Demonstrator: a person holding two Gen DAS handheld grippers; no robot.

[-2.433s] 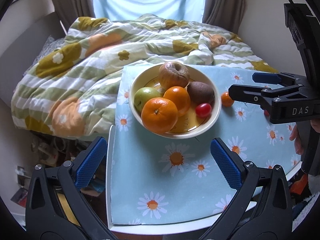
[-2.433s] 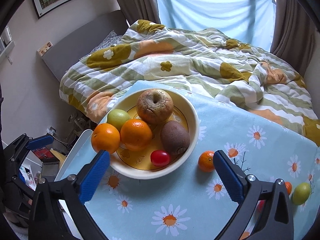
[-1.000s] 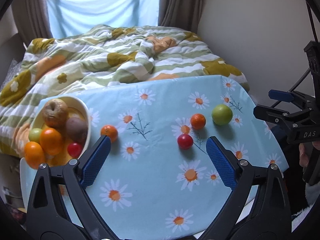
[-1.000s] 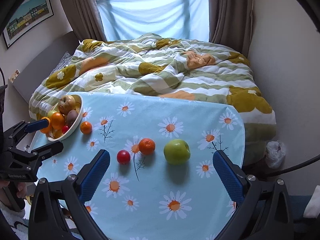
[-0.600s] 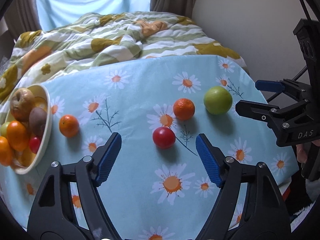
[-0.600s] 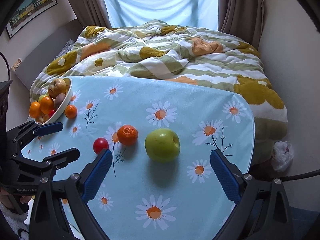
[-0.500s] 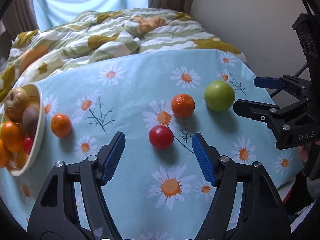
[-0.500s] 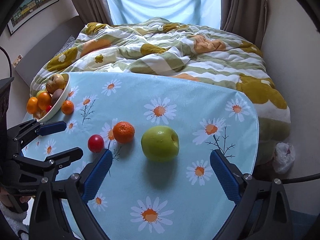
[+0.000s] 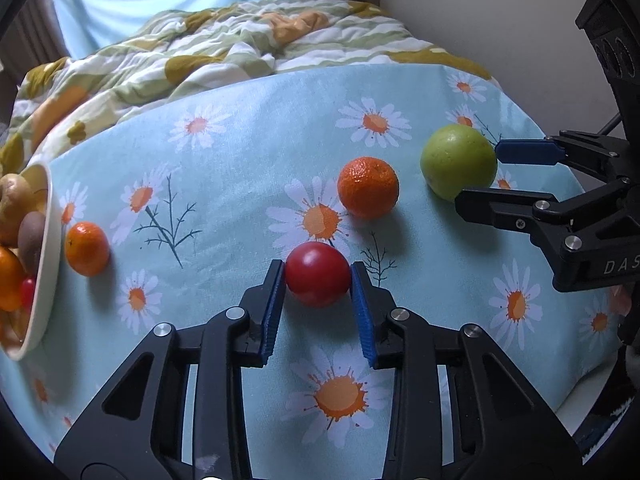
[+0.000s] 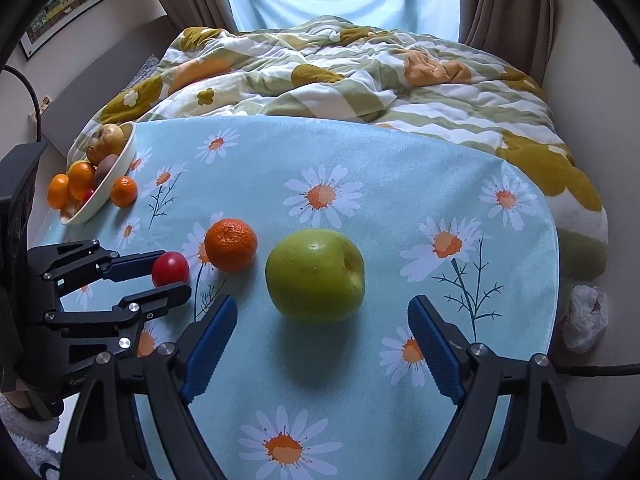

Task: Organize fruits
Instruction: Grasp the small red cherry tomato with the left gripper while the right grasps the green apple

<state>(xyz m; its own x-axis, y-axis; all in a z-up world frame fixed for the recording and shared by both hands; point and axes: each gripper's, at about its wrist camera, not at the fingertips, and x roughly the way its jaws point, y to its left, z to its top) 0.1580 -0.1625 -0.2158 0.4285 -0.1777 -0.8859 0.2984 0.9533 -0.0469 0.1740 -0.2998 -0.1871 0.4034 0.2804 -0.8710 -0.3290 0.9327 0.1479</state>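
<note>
My left gripper [image 9: 318, 276] is shut on a small red tomato [image 9: 317, 273] that rests on the daisy tablecloth; it also shows in the right wrist view [image 10: 170, 269]. An orange mandarin [image 9: 368, 193] lies just beyond it. A green apple [image 10: 315, 275] sits right of the mandarin. My right gripper [image 10: 322, 314] is open, its blue pads on either side of the apple's near edge, not touching it. A cream fruit bowl [image 9: 48, 240] with several fruits stands at the far left, a second mandarin [image 9: 87, 248] beside it.
The table [image 10: 400, 168] carries a light blue daisy cloth and ends in a rounded edge on the right. A bed with a green and yellow quilt [image 10: 340, 68] lies behind it. A wall [image 9: 500, 20] stands to the right.
Both grippers swung from the bowl to the loose fruits on the right. The left gripper moved in and closed on the red tomato. The right gripper moved up to the green apple.
</note>
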